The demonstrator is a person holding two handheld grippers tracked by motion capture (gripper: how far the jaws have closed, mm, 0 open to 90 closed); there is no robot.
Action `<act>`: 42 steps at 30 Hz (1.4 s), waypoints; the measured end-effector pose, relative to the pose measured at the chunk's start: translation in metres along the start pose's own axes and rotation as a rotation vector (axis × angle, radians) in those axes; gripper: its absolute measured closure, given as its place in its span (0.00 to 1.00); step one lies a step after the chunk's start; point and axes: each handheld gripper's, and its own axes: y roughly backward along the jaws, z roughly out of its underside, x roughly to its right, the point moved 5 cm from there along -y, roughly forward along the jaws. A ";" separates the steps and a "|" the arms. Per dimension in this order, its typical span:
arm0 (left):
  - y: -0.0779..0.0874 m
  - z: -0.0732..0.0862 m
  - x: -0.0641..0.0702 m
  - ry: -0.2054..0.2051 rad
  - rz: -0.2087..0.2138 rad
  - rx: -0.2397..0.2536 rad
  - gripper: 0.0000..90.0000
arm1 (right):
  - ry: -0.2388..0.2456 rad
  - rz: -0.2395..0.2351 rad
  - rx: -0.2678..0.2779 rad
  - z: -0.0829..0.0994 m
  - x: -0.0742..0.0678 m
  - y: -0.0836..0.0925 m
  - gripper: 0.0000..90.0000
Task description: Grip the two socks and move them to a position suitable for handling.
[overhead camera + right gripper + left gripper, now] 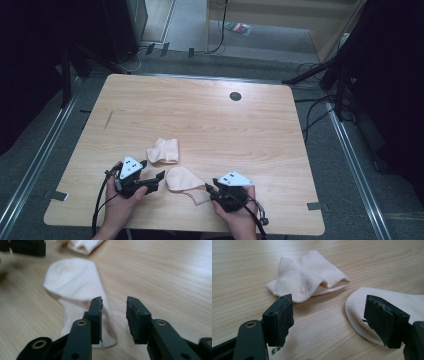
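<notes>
Two pale pink socks lie on the wooden table (210,120). One is crumpled (164,150) (309,275) (85,245). The other lies flat (185,181) (355,302) (72,280) between my hands. My left gripper (152,170) (329,315) is open just left of the flat sock's toe. One jaw hangs over the toe's edge, the other near the crumpled sock, with bare table between them. My right gripper (210,191) (114,315) is open at the flat sock's cuff end. Its left jaw stands over the cuff's edge, and the pads do not press on the fabric.
A dark round grommet (235,96) sits in the table's far side. The table's near edge runs just under both hands. Cables and dark stands surround the table on the floor. The left gripper's jaw (25,247) reaches into the right gripper view at top left.
</notes>
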 end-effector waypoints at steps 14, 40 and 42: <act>0.006 -0.002 -0.025 0.053 -0.061 0.018 0.26 | -0.188 0.031 0.062 -0.008 -0.026 -0.026 0.55; 0.008 -0.002 -0.028 0.062 -0.062 0.022 0.26 | 0.152 0.403 0.128 -0.024 0.033 0.026 0.98; 0.008 -0.002 -0.027 0.061 -0.061 0.020 0.26 | 0.201 0.416 0.160 -0.028 0.029 0.030 0.98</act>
